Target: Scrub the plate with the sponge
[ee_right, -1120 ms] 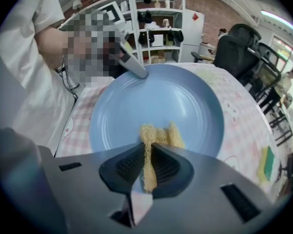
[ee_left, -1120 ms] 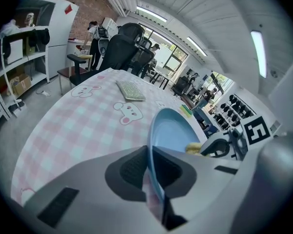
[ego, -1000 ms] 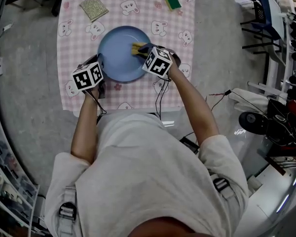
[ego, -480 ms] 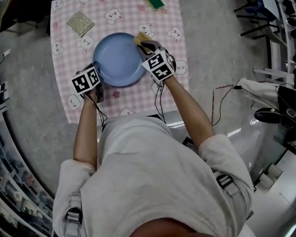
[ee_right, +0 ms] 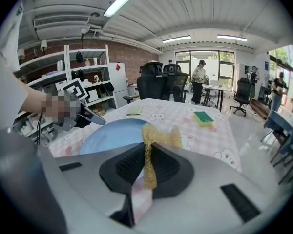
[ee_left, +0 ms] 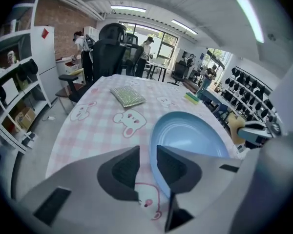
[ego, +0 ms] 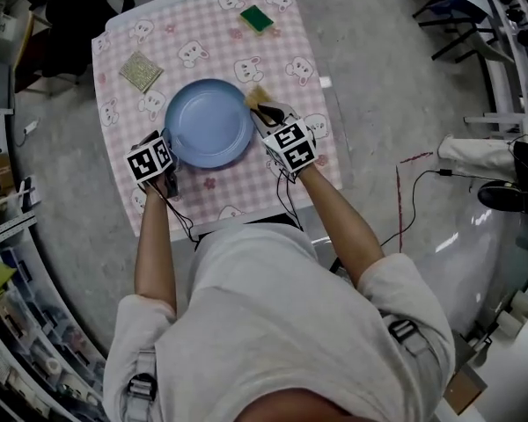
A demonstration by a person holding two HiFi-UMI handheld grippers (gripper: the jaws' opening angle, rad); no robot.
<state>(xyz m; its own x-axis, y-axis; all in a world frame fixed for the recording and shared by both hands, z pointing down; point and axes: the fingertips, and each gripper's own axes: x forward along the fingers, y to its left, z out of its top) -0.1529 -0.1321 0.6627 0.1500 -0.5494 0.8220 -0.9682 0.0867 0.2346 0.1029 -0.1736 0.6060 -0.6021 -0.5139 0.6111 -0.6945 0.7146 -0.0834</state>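
At far left, my left claw sits low over the pink bunny tablecloth. Its jaws stand well apart and have just been opening. Nothing is pinched: only cloth shows in the gap. The blue plate lies flat just ahead and right of that claw, its near rim right beside the right-hand jaw; I can't tell if they touch. Further ahead and a bit left is a woven mat, well apart from the plate.

My right claw is clamped tight on the yellow sponge, which is squashed thin between the pads with its top sticking out past the tips. This claw hangs at the plate's right edge, with the plate ahead and to its left. A green sponge lies on the cloth ahead and right of this claw, away from everything else.
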